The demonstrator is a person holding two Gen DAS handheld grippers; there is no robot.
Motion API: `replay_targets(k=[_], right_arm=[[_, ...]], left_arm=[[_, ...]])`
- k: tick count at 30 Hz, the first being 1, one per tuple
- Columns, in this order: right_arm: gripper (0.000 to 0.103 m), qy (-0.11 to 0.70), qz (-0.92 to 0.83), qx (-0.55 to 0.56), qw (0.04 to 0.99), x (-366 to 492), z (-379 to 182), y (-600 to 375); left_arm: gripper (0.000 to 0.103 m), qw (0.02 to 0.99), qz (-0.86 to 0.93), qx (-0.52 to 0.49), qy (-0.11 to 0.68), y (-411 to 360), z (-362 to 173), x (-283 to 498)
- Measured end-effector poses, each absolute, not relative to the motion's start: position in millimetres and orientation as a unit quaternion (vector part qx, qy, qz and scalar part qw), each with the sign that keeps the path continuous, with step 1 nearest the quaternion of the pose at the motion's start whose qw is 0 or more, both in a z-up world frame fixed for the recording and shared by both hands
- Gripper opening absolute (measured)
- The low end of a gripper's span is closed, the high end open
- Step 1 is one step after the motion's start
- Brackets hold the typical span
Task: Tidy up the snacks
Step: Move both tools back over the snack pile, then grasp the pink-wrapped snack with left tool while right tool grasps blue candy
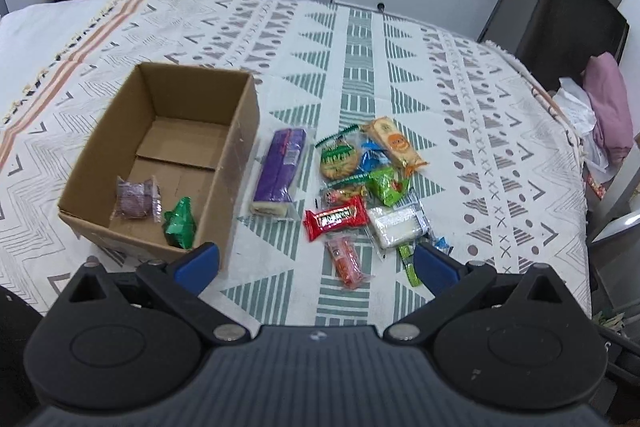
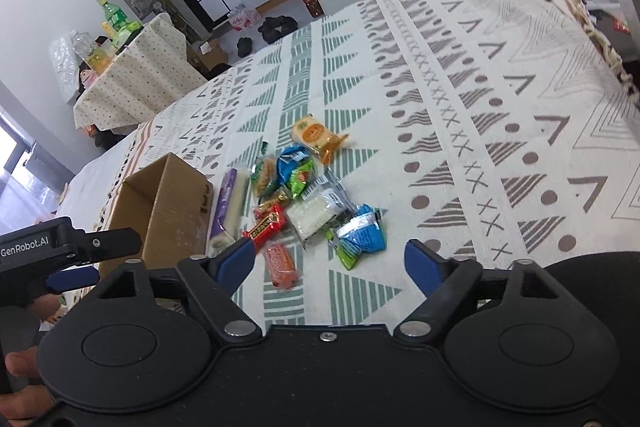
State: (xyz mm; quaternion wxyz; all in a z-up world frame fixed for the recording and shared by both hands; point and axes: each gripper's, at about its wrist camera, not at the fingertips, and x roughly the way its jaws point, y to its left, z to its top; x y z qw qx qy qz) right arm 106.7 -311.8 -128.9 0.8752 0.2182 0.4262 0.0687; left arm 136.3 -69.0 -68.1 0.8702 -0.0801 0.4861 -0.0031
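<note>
Cardboard formed the box (image 1: 160,155), which stood open-topped on the patterned cloth (image 1: 400,75), ahead and left of the left tongs (image 1: 316,259). Its near right corner lay just beyond the left pad (image 1: 204,259) of that tool. Two snacks lay inside, at the near end: a purple packet (image 1: 134,201) and, to its right, a green packet (image 1: 180,223). Right of the box, just beside its right wall, lay a long purple bar (image 1: 280,171), straight ahead of the left tongs. Further right the loose pile spread over the cloth: a round biscuit (image 1: 338,159), a blue packet (image 1: 372,157), an orange-labelled packet (image 1: 396,143) at the far end, a red bar (image 1: 336,221), a white rice cake (image 1: 396,225) and, nearest the tool, an orange-red stick (image 1: 346,261), which lay ahead of the gap between the pads.

Left tongs: jaws wide, nothing between them, above the cloth.

Right tongs (image 2: 330,261): jaws wide apart, nothing gripped. In the right wrist view the orange-red stick (image 2: 282,263) lay just inside the left pad (image 2: 236,261), and a second blue packet (image 2: 362,233) lay ahead of the gap, neither touched by a pad. The box (image 2: 168,203) stood ahead and left. The left tool's finger (image 2: 72,277) showed at the left edge, in front of the box.
</note>
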Motion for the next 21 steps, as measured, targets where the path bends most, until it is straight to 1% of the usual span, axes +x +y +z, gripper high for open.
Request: replay_targets(k=[2, 10, 15, 17, 21], right_arm=[[0.076, 0.43, 0.07, 0.225, 0.872, 109, -134, -315], [0.076, 0.454, 0.068, 0.224, 0.86, 128, -154, -315], [0.076, 0.465, 0.062, 0.224, 0.854, 142, -166, -313], [0.076, 0.471, 0.059, 0.225, 0.851, 147, -172, -312], [0.075, 0.482, 0.053, 0.232, 0.843, 157, -183, -312]], left_arm=[[0.103, 0.866, -0.002, -0.08, 0.493, -72, -75, 140], [0.102, 0.85, 0.009, -0.084, 0.52, -80, -106, 159], [0.099, 0.84, 0.015, -0.092, 0.535, -82, -124, 173], [0.097, 0.837, 0.017, -0.092, 0.54, -83, -132, 177], [0.087, 0.826, 0.021, -0.096, 0.555, -85, -149, 187]])
